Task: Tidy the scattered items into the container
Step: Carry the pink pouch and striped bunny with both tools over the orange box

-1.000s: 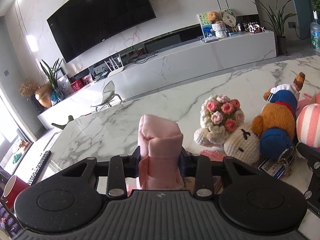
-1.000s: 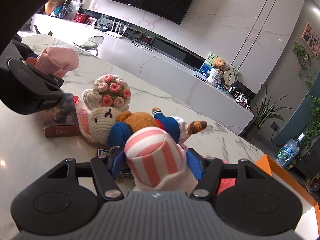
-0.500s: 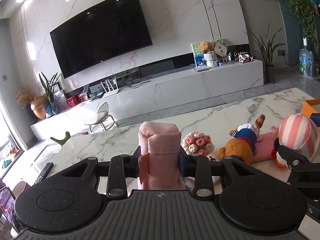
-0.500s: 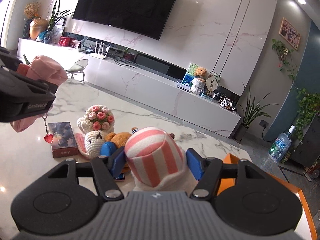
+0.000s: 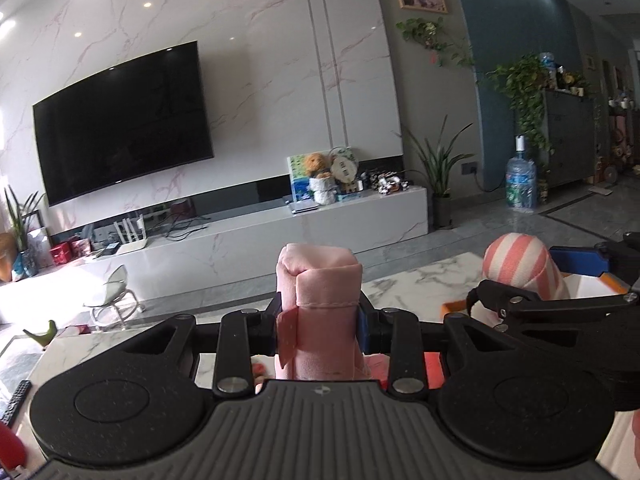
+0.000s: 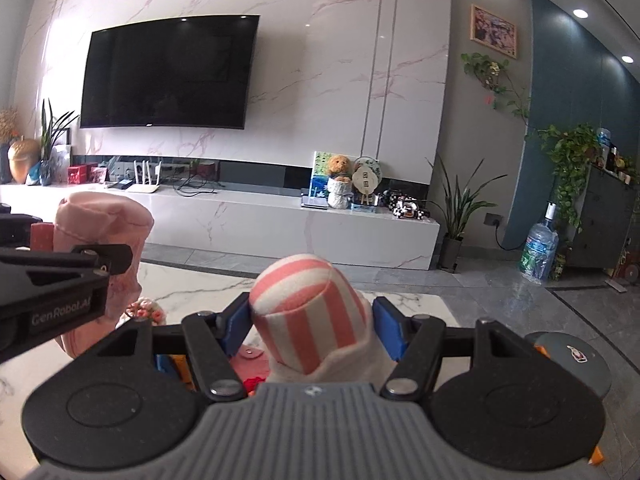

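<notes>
Both hand-held grippers have risen and swung right, carrying the pink pouch [image 5: 320, 304] and striped toy [image 6: 308, 316] off the worktop [image 6: 192, 284].

You have two hand-held grippers up: the left hand-held gripper [image 5: 319, 322] and the right hand-held gripper [image 6: 310, 322], one soft item clamped in each. That makes one pink cloth bundle [image 5: 320, 304] and one pink-and-white striped plush [image 6: 308, 314]. On the surface [image 6: 192, 288] you can count one crocheted flower toy [image 6: 145, 310], partly hidden.
</notes>
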`<action>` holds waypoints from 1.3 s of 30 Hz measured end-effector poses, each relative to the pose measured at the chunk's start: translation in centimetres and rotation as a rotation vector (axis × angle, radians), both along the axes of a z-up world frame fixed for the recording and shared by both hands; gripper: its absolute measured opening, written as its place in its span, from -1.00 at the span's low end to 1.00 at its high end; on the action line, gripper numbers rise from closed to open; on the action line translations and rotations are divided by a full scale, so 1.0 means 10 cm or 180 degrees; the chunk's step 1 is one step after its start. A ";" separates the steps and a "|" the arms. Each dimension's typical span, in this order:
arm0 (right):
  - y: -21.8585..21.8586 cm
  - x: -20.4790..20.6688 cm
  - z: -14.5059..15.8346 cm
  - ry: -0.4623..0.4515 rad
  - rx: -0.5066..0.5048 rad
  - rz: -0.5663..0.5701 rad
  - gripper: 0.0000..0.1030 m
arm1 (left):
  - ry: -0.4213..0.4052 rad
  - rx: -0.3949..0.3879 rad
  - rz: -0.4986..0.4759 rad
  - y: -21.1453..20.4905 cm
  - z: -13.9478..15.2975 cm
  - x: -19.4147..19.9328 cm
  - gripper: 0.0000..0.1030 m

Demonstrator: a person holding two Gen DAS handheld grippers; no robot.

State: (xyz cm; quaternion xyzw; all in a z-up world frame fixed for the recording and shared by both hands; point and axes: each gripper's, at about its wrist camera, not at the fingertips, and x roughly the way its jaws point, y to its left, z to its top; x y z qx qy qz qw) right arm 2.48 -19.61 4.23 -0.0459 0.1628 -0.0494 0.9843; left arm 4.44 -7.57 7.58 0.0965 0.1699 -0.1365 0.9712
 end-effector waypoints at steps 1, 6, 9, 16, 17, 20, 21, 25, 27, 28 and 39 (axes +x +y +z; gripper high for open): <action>-0.10 -0.03 0.04 -0.0005 0.0029 -0.0054 0.30 | 0.0000 -0.0048 -0.0087 -0.08 0.03 0.00 -0.25; -0.66 -0.14 0.22 0.0003 0.0213 -0.0336 0.30 | 0.0057 -0.0268 -0.0527 -0.49 0.13 0.01 -0.25; -0.97 -0.21 0.28 0.0007 0.0270 -0.0498 0.30 | 0.0157 -0.0403 -0.0770 -0.73 0.11 0.08 -0.25; -1.48 -0.08 0.12 0.0322 0.0661 -0.0632 0.30 | 0.0648 -0.0467 -0.1152 -1.24 -0.16 0.46 -0.25; -1.54 -0.04 0.06 0.0385 0.0725 -0.0643 0.30 | 0.0736 -0.0430 -0.1142 -1.28 -0.24 0.53 -0.25; -1.66 0.12 -0.15 0.0611 0.0954 -0.0668 0.30 | 0.0998 -0.0319 -0.1106 -1.39 -0.47 0.72 -0.25; -1.69 0.18 -0.22 0.0692 0.1042 -0.0673 0.30 | 0.1067 -0.0274 -0.1076 -1.42 -0.54 0.79 -0.25; -1.77 0.41 -0.47 0.0923 0.1330 -0.0704 0.30 | 0.1294 -0.0092 -0.0969 -1.49 -0.80 0.98 -0.25; -1.81 0.50 -0.57 0.1003 0.1436 -0.0741 0.30 | 0.1388 -0.0050 -0.0944 -1.51 -0.89 1.01 -0.25; -1.82 0.55 -0.61 0.1049 0.1501 -0.0751 0.30 | 0.1432 -0.0042 -0.0936 -1.52 -0.92 1.02 -0.25; -2.00 1.01 -1.04 0.1448 0.2098 -0.0774 0.31 | 0.1748 0.0060 -0.0792 -1.60 -1.25 1.27 -0.24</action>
